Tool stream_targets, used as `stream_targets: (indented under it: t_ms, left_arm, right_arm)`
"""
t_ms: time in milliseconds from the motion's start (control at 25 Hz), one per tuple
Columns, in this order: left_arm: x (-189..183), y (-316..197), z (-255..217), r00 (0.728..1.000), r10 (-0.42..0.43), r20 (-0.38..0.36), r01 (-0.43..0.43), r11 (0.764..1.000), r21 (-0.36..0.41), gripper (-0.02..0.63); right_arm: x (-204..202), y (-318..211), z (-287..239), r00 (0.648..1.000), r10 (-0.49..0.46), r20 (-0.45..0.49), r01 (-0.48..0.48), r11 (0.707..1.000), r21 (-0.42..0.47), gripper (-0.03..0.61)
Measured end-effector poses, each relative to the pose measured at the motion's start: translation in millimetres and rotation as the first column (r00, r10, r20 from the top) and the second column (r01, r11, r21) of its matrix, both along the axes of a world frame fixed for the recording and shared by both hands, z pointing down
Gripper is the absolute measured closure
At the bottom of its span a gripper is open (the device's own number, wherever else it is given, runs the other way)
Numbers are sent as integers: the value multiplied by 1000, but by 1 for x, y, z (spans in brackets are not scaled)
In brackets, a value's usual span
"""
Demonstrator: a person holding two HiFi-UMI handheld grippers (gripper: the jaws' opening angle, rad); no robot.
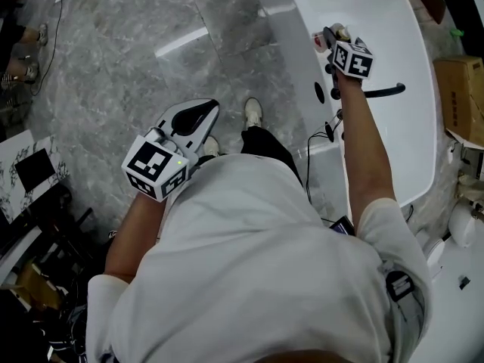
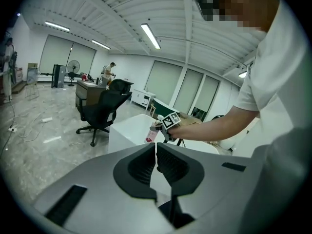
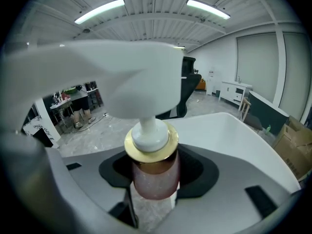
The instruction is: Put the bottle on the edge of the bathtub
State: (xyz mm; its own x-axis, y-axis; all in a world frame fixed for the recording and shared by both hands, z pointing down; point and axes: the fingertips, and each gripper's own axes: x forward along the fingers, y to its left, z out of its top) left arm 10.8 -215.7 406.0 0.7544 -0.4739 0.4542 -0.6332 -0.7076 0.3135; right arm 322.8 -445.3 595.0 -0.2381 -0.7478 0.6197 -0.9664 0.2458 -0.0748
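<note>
At the lower left of the head view, the left gripper (image 1: 198,116) hangs over the grey marble floor (image 1: 113,59), its jaws closed together with nothing between them. Toward the upper right, the right gripper (image 1: 336,40) reaches out over the white bathtub (image 1: 408,112), near its left rim, jaws clamped on the pink bottle (image 3: 155,177) with its gold collar and white pump head

Office room, things standing around.
Black office chair (image 2: 100,112) on grey marble floor (image 2: 34,145); standing fan (image 2: 73,66) far behind; cardboard box (image 1: 459,89) at head view's right edge.
</note>
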Motion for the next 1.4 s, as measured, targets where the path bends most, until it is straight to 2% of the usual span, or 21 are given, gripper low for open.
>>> stream_targets:
  t_ms: [280,640,1000,1400]
  left_arm:
    - [21,-32,5,998,-65,24,65,998,-15,589]
    - [24,-46,20,991,-124,57,127,990,-56,589]
    - [24,-53,27,986,-154,70,159,984,-85,589]
    - [17,-53,32,986,-152,70,159,983,-93,589]
  right_arm:
    - [25,-50,44,999,48,-24,-49,999,-22,357]
    - [35,-89,81,997,71,-25,-72,997,-39,357]
    - [27,-98,101,999,38,-31,-39,999,-35,357]
    - [20,-98,101,999,3,-54,-5,1000,-27,352]
